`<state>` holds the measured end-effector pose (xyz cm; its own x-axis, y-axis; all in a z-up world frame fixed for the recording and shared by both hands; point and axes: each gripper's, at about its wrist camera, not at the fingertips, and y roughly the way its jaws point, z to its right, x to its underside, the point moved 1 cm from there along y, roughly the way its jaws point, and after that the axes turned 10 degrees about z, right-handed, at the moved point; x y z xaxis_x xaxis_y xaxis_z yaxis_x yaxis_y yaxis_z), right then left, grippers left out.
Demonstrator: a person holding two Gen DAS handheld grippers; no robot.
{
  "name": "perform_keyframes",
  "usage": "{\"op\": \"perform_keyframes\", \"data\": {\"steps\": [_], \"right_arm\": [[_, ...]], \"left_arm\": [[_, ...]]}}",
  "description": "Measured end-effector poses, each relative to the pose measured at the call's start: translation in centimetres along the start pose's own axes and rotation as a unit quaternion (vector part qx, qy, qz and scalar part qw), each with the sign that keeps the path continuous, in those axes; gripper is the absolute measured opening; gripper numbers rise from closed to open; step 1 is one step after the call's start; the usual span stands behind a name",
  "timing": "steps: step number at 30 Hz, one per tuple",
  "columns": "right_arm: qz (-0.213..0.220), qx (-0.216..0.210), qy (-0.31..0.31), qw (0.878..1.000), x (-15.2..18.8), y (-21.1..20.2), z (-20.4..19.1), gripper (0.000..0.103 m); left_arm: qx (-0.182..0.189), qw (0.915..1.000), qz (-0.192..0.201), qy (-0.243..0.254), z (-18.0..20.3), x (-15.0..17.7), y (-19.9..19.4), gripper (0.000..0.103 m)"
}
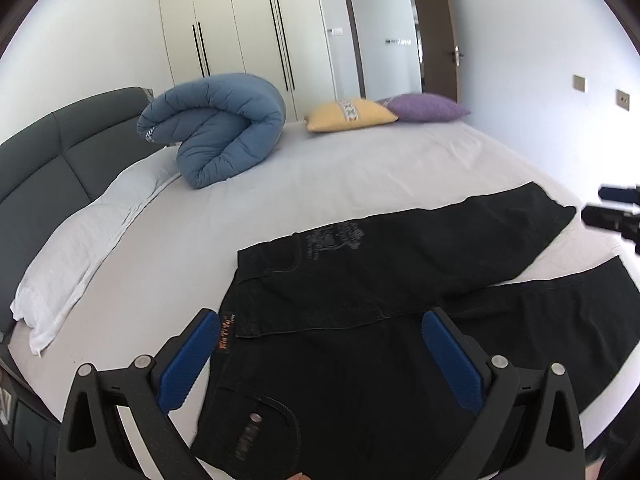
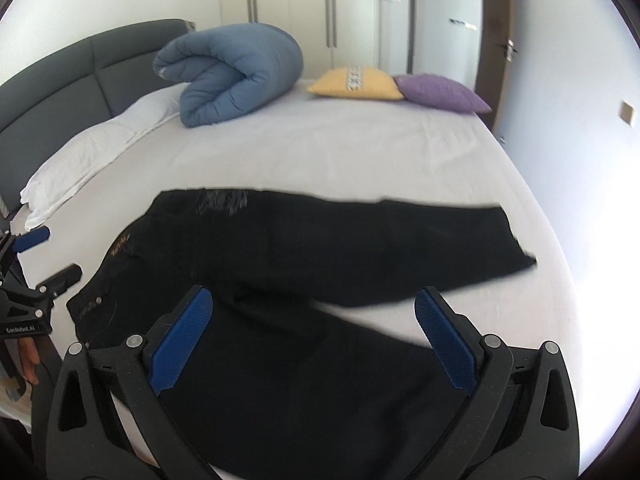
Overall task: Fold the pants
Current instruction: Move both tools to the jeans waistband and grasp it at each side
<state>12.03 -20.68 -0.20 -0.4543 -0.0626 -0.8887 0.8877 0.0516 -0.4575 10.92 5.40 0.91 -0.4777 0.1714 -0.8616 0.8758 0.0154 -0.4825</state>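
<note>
Black pants (image 1: 360, 280) lie spread flat on the white bed, waistband to the left and both legs stretched to the right, slightly apart. They also show in the right wrist view (image 2: 320, 248). My left gripper (image 1: 320, 328) is open and empty, hovering above the waistband and hip. My right gripper (image 2: 312, 304) is open and empty, above the nearer leg around the thigh. The left gripper also appears at the left edge of the right wrist view (image 2: 46, 254), and the right gripper at the right edge of the left wrist view (image 1: 612, 204).
A rolled blue duvet (image 1: 216, 128) sits at the far side of the bed (image 1: 360, 168). A yellow cushion (image 1: 352, 114) and a purple cushion (image 1: 428, 107) lie beyond it. White pillows (image 1: 88, 232) line the grey headboard (image 1: 48, 160) at left. A wardrobe and an open door stand behind.
</note>
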Motion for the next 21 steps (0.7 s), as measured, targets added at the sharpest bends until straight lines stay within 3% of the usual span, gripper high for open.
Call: {"op": "perform_keyframes", "data": {"steps": [2, 5, 7, 9, 12, 16, 21], "right_arm": [[-0.003, -0.016, -0.038, 0.999, -1.5, 3.1, 0.7, 0.103], [-0.029, -0.029, -0.097, 0.994, -3.7, 7.8, 0.8, 0.103], [-0.025, -0.047, -0.117, 0.992, -5.1, 10.8, 1.0, 0.103], [-0.032, -0.066, -0.130, 0.989, -6.2, 13.7, 1.2, 0.103], [-0.045, -0.083, -0.164, 0.982, -7.6, 18.5, 1.7, 0.101], [-0.063, -0.120, -0.174, 0.975, -8.3, 22.7, 2.1, 0.081], [-0.085, -0.166, -0.178, 0.966, -7.9, 26.2, 2.6, 0.062]], "left_arm": [[-0.027, 0.9980, -0.055, 0.016, -1.0, -0.7, 3.7, 0.103], [-0.044, 0.9975, -0.054, 0.010, -2.8, -2.6, 7.4, 0.103], [-0.029, 0.9976, -0.048, 0.040, -3.5, -4.6, 11.3, 0.103], [0.004, 0.9937, -0.045, 0.102, -3.4, -6.3, 16.1, 0.103], [0.041, 0.9784, -0.082, 0.185, -3.2, -6.6, 22.7, 0.103], [0.129, 0.9570, -0.163, 0.202, -4.2, -5.6, 30.8, 0.103], [0.194, 0.9400, -0.209, 0.187, -5.8, -5.0, 35.9, 0.100]]}}
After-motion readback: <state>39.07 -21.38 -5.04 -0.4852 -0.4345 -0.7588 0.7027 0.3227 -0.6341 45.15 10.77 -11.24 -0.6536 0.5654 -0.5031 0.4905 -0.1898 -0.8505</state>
